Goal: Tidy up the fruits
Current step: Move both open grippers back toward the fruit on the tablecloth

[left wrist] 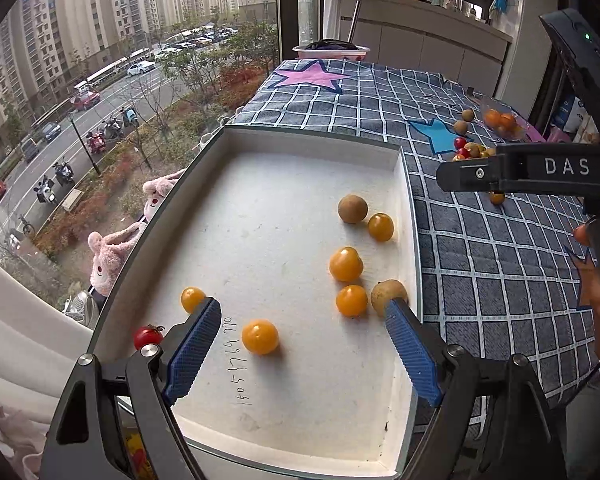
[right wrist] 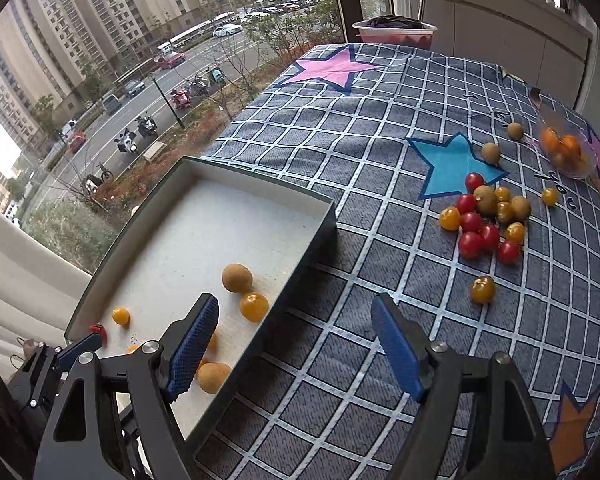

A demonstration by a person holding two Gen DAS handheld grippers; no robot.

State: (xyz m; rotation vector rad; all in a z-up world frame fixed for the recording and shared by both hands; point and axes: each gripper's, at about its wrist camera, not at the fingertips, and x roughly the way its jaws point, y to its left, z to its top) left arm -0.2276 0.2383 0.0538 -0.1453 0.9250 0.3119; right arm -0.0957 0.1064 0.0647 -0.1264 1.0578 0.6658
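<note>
A shallow white box (left wrist: 300, 140) lies at the table's window side. It holds several yellow cherry tomatoes (left wrist: 345, 264), two brown longans (left wrist: 352, 209) and a red cherry tomato (left wrist: 148, 336) by its left wall. My left gripper (left wrist: 300, 312) hangs open above the box; a yellow tomato (left wrist: 260, 336) lies on the floor between its fingers, touching neither pad. My right gripper (right wrist: 296, 308) stands open and empty over the box's right wall (right wrist: 300, 256) and the cloth. A heap of red and yellow tomatoes and longans (right wrist: 484, 220) lies on the cloth to its right.
The checked blue cloth (right wrist: 340, 140) with stars covers the table. A single yellow tomato (right wrist: 483, 289) lies nearest the right gripper. Two longans (right wrist: 491, 152) and a clear bowl of orange fruit (right wrist: 564, 148) sit further back, a pink basin (right wrist: 394, 32) beyond. The window borders the box's left.
</note>
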